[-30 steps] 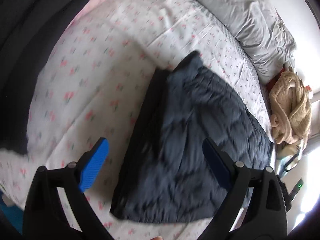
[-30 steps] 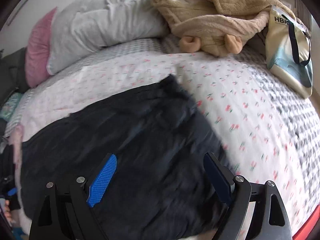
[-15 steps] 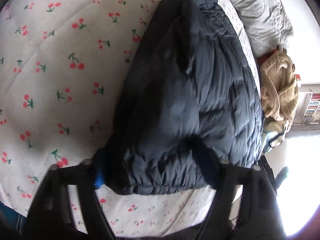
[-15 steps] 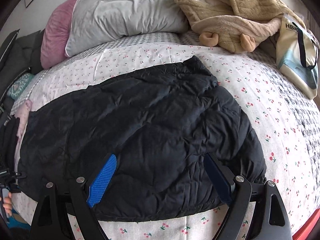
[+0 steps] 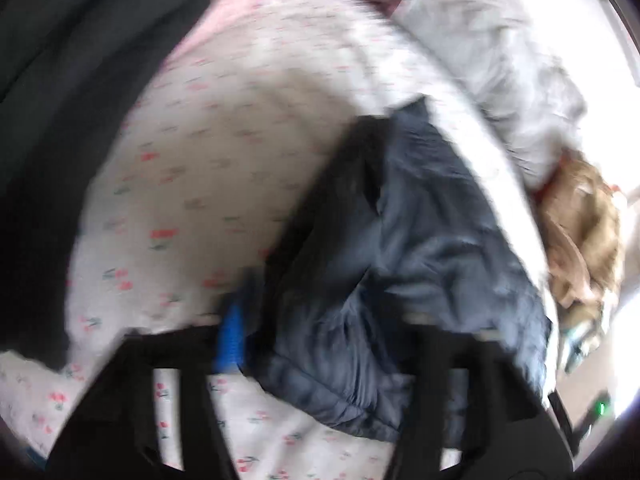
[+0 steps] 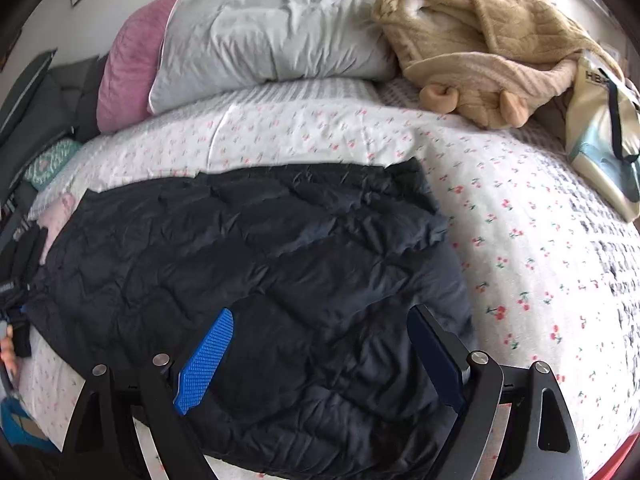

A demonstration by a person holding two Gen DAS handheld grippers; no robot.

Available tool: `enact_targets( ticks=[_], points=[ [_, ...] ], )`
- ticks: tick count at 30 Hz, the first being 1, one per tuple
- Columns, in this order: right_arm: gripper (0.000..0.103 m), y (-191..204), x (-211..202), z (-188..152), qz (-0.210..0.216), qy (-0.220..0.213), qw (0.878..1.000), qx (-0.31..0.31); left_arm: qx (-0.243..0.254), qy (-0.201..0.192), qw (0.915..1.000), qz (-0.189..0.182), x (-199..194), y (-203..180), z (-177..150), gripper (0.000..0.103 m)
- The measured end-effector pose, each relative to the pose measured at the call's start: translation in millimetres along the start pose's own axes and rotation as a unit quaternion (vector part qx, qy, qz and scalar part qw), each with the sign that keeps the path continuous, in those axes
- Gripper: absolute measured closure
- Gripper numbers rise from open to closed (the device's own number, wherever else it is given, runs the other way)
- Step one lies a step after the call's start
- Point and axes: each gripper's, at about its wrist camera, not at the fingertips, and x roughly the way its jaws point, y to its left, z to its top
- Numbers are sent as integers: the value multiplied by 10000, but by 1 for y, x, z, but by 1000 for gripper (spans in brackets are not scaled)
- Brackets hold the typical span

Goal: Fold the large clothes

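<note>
A dark quilted jacket (image 6: 256, 280) lies folded on the cherry-print bed cover (image 6: 520, 264). My right gripper (image 6: 320, 352) is open and empty, hovering over the jacket's near edge. In the blurred left wrist view the jacket (image 5: 420, 264) fills the gap between my left gripper's (image 5: 320, 344) fingers, with its near corner bunched there. The blue pad (image 5: 230, 340) presses against the fabric's left side; the right finger is hidden behind fabric. The blur hides whether the jaws are clamped.
A grey pillow (image 6: 280, 36) and pink pillow (image 6: 132, 72) lie at the bed's head. A tan fleece garment (image 6: 480, 48) and a tote bag (image 6: 604, 136) sit at the back right. Dark clothing (image 5: 60, 120) lies at the bed's left.
My left gripper dropped onto the jacket's corner, then pulled back and up with fabric between its fingers. The right gripper stayed open above the jacket and drifted slightly.
</note>
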Motion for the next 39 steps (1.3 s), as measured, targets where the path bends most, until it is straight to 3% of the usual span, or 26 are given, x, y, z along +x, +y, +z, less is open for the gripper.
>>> enact_targets(
  ticks=[1, 4, 7, 11, 16, 19, 21, 22, 24, 26, 29, 34, 37, 39],
  points=[
    [13, 3, 5, 0, -18, 82, 9999, -68, -199, 10, 9998, 59, -1, 7, -1, 26],
    [13, 12, 26, -3, -248, 420, 9981, -367, -711, 228, 9965, -378, -8, 20, -10, 19],
    [10, 20, 48, -7, -559, 667, 9934, -752, -1221, 294, 9906, -540, -18, 36, -22, 17],
    [9, 18, 66, -6, -610, 864, 9925, -607, -1498, 260, 9842, -911, -15, 40, -31, 17],
    [9, 14, 53, 1, -394, 665, 9966, -302, -1478, 285, 9717, -1818, 6, 31, -40, 17],
    [9, 22, 43, 2, -256, 462, 9982, -286, -1659, 241, 9691, -1811, 29, 34, -43, 17],
    [9, 27, 34, 4, -167, 208, 9991, -330, -1872, 223, 9624, -1953, 41, 38, -43, 18],
    [9, 29, 31, 6, -130, 98, 9993, -340, -1931, 120, 9600, -2025, 42, 37, -43, 21],
    [9, 36, 24, 8, 50, -181, 9993, -335, -1871, -7, 9589, -2135, 42, 32, -40, 36],
    [9, 46, 19, 12, 302, -398, 9981, -363, -1748, -116, 9638, -2010, 43, 25, -40, 67],
    [11, 63, 14, 16, 591, -585, 9954, -468, -1590, -217, 9672, -1969, 32, 15, -32, 79],
    [33, 100, 11, 17, 947, -708, 9900, -767, -1284, -882, 9593, -2355, -24, 3, -20, 84],
    [72, 122, 19, 15, 1253, -591, 9863, -899, -1026, -1361, 9559, -2391, -54, -2, -18, 85],
    [74, 137, 28, 12, 1493, -427, 9835, -929, -626, -1701, 9551, -2345, -77, -10, -20, 85]
  ],
)
